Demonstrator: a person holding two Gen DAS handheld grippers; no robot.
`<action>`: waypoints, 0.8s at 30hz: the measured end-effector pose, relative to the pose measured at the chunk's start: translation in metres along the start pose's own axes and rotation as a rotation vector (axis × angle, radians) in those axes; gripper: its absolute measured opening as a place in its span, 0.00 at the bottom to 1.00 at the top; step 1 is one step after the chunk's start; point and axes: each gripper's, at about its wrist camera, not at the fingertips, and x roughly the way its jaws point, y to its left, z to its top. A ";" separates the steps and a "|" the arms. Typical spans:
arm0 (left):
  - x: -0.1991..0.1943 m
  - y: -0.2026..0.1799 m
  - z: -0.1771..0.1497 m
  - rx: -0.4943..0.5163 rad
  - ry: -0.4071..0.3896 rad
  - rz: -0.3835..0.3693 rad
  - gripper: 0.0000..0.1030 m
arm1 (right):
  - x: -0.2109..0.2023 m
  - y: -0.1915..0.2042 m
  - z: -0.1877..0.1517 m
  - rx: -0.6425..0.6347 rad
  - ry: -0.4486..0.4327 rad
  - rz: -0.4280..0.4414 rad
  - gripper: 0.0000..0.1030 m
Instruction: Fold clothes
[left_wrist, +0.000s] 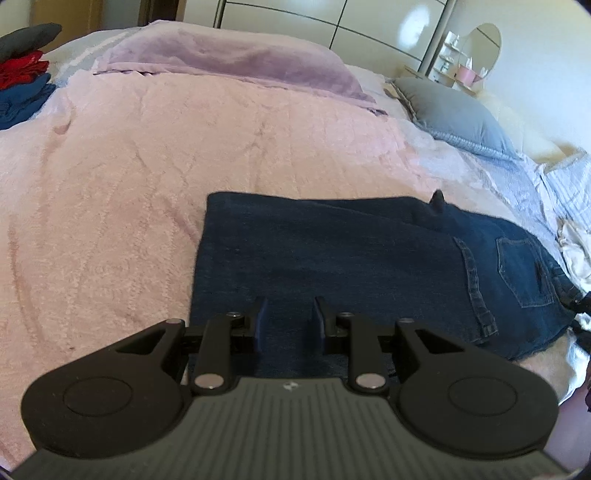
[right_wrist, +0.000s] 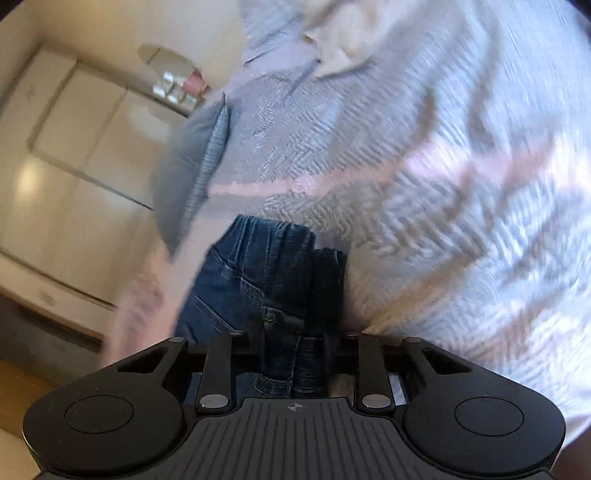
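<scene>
Dark blue jeans (left_wrist: 332, 251) lie folded lengthwise on a pink fleece blanket (left_wrist: 110, 184), back pockets to the right. My left gripper (left_wrist: 288, 317) sits at the near left edge of the jeans. Denim fills the narrow gap between its pads, so it looks shut on that edge. In the blurred right wrist view my right gripper (right_wrist: 295, 343) is shut on the bunched waistband end of the jeans (right_wrist: 251, 266), which rises between its fingers and hides the tips. Behind it lies the pale quilted bedspread (right_wrist: 443, 147).
A pile of dark, red and blue clothes (left_wrist: 22, 74) sits at the bed's far left. A lilac blanket (left_wrist: 229, 59) lies across the head end. A grey pillow (left_wrist: 458, 114) and a white garment (left_wrist: 576, 243) are to the right. Wardrobe doors and a vanity mirror (left_wrist: 480, 48) stand beyond.
</scene>
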 end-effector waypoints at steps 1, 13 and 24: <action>-0.003 0.003 0.000 -0.006 -0.005 0.002 0.22 | -0.004 0.029 -0.004 -0.152 -0.047 -0.067 0.23; -0.037 0.064 -0.003 -0.178 -0.039 -0.019 0.21 | -0.092 0.243 -0.271 -1.432 -0.318 0.395 0.27; -0.034 0.074 -0.001 -0.296 0.006 -0.226 0.27 | -0.095 0.226 -0.307 -1.422 -0.006 0.465 0.66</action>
